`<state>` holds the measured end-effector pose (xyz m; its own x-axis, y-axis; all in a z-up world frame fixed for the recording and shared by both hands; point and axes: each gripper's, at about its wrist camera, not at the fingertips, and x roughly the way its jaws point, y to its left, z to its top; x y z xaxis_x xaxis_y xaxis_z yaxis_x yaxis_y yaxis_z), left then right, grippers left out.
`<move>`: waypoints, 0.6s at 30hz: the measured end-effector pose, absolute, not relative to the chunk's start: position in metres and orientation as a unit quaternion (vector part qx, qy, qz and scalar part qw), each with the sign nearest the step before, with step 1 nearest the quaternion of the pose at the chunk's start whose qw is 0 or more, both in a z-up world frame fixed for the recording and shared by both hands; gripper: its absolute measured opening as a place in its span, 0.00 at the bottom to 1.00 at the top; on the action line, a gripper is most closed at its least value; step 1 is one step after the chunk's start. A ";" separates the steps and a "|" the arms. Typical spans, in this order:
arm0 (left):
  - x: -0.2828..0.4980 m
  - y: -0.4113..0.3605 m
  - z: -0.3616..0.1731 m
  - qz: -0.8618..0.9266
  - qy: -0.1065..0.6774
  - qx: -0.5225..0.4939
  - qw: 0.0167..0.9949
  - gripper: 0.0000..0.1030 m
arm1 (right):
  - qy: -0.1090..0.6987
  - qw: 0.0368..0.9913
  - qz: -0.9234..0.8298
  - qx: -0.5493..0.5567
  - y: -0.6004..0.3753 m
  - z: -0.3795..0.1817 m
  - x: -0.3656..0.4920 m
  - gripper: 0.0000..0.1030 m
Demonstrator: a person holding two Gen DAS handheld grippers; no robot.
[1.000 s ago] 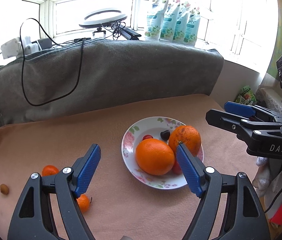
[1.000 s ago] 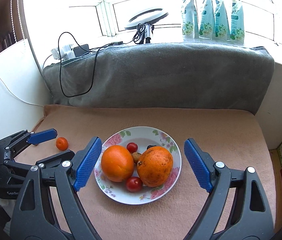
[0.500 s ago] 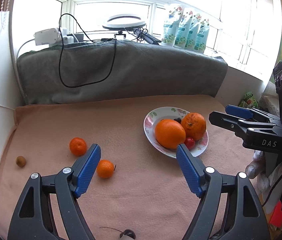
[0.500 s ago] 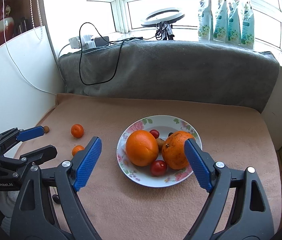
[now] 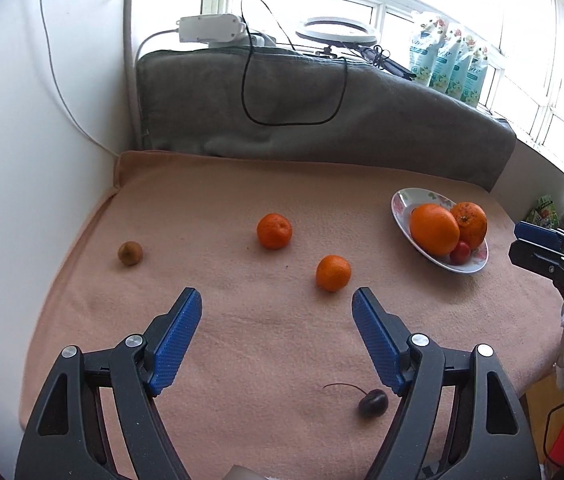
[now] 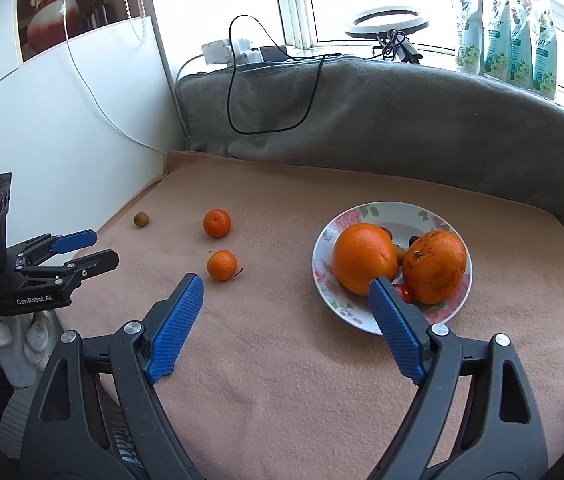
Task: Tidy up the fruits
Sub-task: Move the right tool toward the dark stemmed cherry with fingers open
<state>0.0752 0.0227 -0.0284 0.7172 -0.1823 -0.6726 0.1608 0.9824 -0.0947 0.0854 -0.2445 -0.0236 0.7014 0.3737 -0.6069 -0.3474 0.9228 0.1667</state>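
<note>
Two large oranges (image 6: 363,258) and small red fruits fill a floral white plate (image 6: 323,280) on a peach blanket (image 6: 282,380). Two small tangerines (image 5: 333,273), one brown nut (image 5: 130,253) and one dark cherry (image 5: 373,403) lie loose beside it. Left gripper (image 5: 277,304) and right gripper (image 6: 285,286) both gape wide, empty

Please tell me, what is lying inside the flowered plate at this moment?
The plate holds two big oranges, a red cherry tomato, and small fruits behind them mostly hidden. What lies under the oranges cannot be seen.
</note>
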 end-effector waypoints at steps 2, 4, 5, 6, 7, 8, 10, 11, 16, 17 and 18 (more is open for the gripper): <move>0.078 0.034 -0.034 -0.083 0.372 -0.030 0.924 0.76 | 0.335 0.920 0.203 0.017 -0.235 -0.028 0.081 0.84; 0.079 0.045 -0.039 -0.074 0.379 -0.038 0.922 0.76 | 0.338 0.916 0.216 0.020 -0.227 -0.033 0.076 0.84; 0.079 0.050 -0.042 -0.068 0.381 -0.043 0.921 0.76 | 0.340 0.913 0.224 0.023 -0.224 -0.036 0.073 0.84; 0.079 0.056 -0.045 -0.067 0.384 -0.050 0.920 0.76 | 0.343 0.910 0.230 0.025 -0.221 -0.040 0.070 0.84; 0.078 0.062 -0.048 -0.065 0.387 -0.055 0.918 0.76 | 0.347 0.907 0.236 0.026 -0.218 -0.043 0.068 0.84; 0.076 0.067 -0.050 -0.058 0.386 -0.056 0.919 0.76 | 0.353 0.903 0.242 0.026 -0.215 -0.047 0.066 0.84; 0.072 0.078 -0.053 -0.047 0.384 -0.056 0.920 0.75 | 0.361 0.898 0.251 0.020 -0.208 -0.054 0.062 0.84; 0.070 0.083 -0.055 -0.044 0.384 -0.059 0.920 0.75 | 0.364 0.896 0.255 0.016 -0.204 -0.057 0.060 0.84; 0.068 0.103 -0.061 -0.026 0.382 -0.067 0.921 0.75 | 0.373 0.885 0.279 -0.004 -0.184 -0.072 0.049 0.84; 0.069 0.105 -0.061 -0.024 0.382 -0.068 0.921 0.75 | 0.372 0.884 0.282 -0.010 -0.180 -0.075 0.047 0.84; 0.070 0.106 -0.062 -0.025 0.382 -0.069 0.921 0.75 | 0.372 0.883 0.284 -0.015 -0.176 -0.077 0.046 0.84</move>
<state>0.0697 0.1063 -0.0616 0.7063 -0.0995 -0.7008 -0.0065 0.9891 -0.1470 0.0458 -0.1761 -0.0768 0.5611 0.4909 -0.6664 -0.5133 0.8380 0.1851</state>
